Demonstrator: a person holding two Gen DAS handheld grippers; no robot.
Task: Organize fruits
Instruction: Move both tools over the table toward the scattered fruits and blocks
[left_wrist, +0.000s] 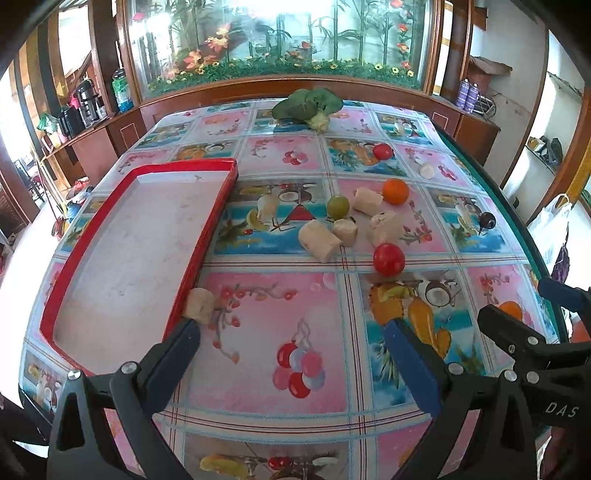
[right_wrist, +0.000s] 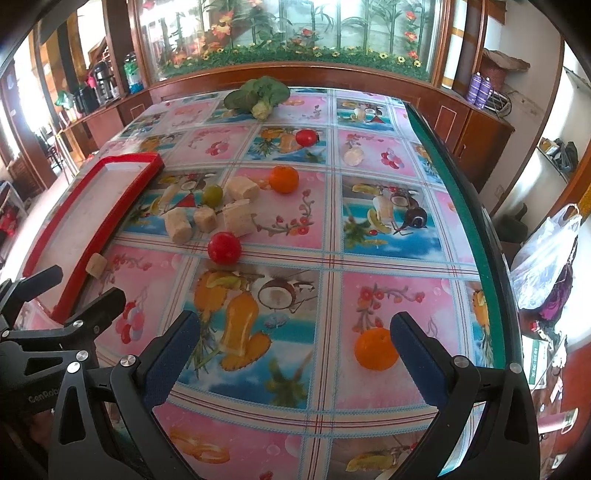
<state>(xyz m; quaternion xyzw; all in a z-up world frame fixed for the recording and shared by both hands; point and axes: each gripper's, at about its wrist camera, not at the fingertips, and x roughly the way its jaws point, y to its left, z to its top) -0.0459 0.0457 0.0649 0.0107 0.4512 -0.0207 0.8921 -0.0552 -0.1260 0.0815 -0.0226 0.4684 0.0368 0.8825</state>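
A red-rimmed tray (left_wrist: 207, 221) (right_wrist: 122, 192) lies empty on the table's left. Mid-table sit a near red tomato (left_wrist: 388, 259) (right_wrist: 224, 248), a green grape-like fruit (left_wrist: 337, 206) (right_wrist: 212, 195), an orange (left_wrist: 395, 191) (right_wrist: 283, 179), a far red tomato (left_wrist: 382, 151) (right_wrist: 306, 137), a dark plum (left_wrist: 487, 220) (right_wrist: 416, 218) and several pale cut pieces (left_wrist: 319, 242) (right_wrist: 178, 225). Another orange (right_wrist: 376, 349) lies just left of my right gripper's right finger. My left gripper (left_wrist: 291, 332) and right gripper (right_wrist: 295, 325) are both open and empty above the cloth.
A broccoli head (left_wrist: 308, 105) (right_wrist: 258, 94) lies at the table's far edge. One pale piece (left_wrist: 199, 306) (right_wrist: 96, 264) rests against the tray's right rim. A small white piece (left_wrist: 427, 170) (right_wrist: 352, 156) sits far right. The table's green edge (right_wrist: 476, 221) runs along the right.
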